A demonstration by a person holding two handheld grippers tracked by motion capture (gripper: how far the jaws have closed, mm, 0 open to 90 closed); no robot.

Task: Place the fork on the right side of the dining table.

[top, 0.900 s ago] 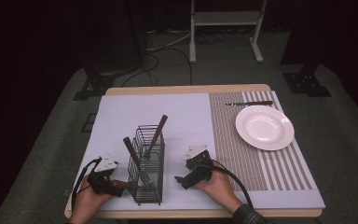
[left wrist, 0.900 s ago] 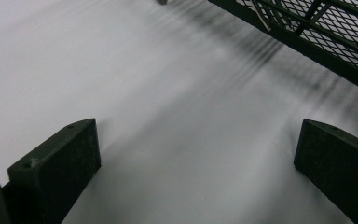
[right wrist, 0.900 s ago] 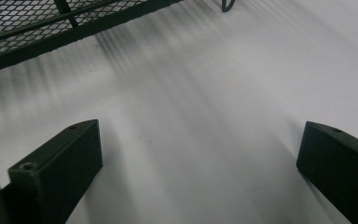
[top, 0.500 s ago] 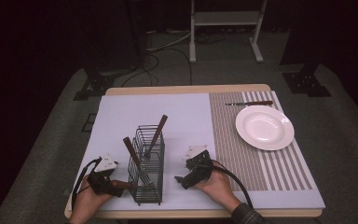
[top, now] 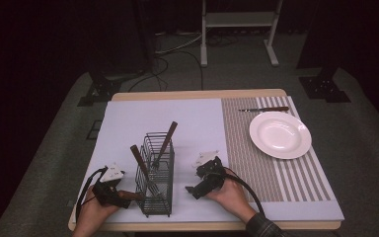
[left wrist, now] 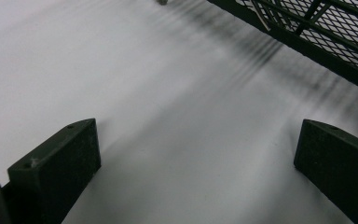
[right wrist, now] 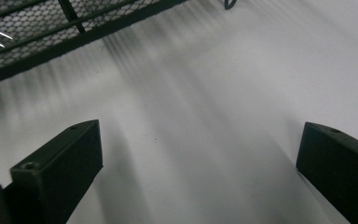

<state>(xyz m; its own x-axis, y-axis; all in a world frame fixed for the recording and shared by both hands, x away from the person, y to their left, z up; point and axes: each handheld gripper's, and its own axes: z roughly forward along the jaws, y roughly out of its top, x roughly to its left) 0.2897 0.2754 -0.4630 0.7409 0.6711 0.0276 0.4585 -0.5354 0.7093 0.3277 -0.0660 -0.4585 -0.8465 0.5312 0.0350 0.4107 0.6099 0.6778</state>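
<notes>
Both pairs of jaws stand wide with nothing between them, over bare white mat. Left gripper [top: 109,190] and right gripper [top: 205,181] rest on the counter [top: 187,95] either side of a black wire caddy [top: 156,180], just beside it. The caddy holds wooden-handled cutlery [top: 165,143], upright and tilted. Likely light, stiff and slim; best taken by the projecting handles. White plate [top: 280,134] and knife [top: 263,109] lie well apart.

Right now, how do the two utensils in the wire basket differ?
The rear utensil leans right, handle rising well above the basket; the front utensil leans left and sits lower. The front one's fork tines show through the wire; the rear one's head is too hard to tell. Both have dark brown handles.
</notes>
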